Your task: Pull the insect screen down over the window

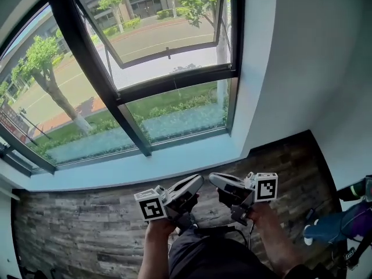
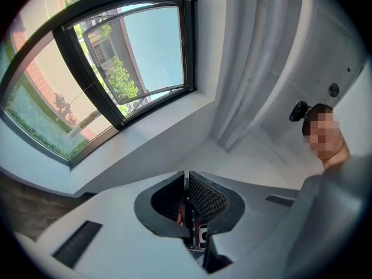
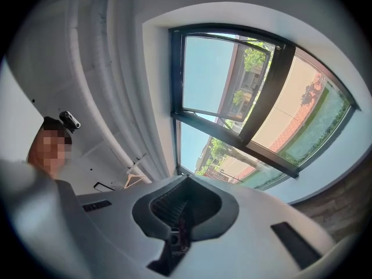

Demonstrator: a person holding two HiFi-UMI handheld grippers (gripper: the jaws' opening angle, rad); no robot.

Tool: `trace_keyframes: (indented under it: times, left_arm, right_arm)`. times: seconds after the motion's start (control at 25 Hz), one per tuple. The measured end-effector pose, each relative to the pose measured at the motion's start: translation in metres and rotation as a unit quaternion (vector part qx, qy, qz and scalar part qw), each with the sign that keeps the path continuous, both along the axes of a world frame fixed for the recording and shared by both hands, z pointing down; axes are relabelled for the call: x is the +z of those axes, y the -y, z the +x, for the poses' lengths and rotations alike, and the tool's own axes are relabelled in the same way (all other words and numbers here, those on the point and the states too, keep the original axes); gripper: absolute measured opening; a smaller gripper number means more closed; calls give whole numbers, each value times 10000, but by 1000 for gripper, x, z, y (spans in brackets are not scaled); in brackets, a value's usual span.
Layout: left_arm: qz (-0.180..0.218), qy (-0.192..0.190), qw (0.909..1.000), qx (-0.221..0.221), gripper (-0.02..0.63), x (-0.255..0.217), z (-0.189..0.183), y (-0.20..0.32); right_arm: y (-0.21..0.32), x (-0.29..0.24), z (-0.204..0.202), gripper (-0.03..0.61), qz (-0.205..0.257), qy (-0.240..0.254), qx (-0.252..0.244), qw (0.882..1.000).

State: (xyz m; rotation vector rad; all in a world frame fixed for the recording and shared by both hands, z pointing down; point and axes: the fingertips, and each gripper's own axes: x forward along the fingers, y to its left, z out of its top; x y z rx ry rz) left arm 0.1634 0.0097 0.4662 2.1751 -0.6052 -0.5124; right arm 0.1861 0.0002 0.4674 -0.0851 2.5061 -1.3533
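My left gripper (image 1: 196,182) and right gripper (image 1: 214,179) are closed and empty. The head view cuts off the window (image 1: 174,83) top; only the gripper views show the white curtain (image 2: 256,68).

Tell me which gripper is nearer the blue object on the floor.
Right. The right gripper is to the blue object's left, apart from it; the left gripper is farther left, beside the right one.
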Motion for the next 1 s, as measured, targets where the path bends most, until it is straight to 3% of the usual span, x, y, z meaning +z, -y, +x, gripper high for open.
trace_keyframes:
  times: [0.76, 1.0]
  left_arm:
    - [72, 43, 10000, 30, 32, 8, 4, -1]
    - [43, 58, 10000, 13, 32, -2, 19, -16]
  right_arm:
    - [-4, 7, -3, 8, 147, -10, -134, 9998]
    - [-19, -5, 13, 8, 188, 38, -120, 9997]
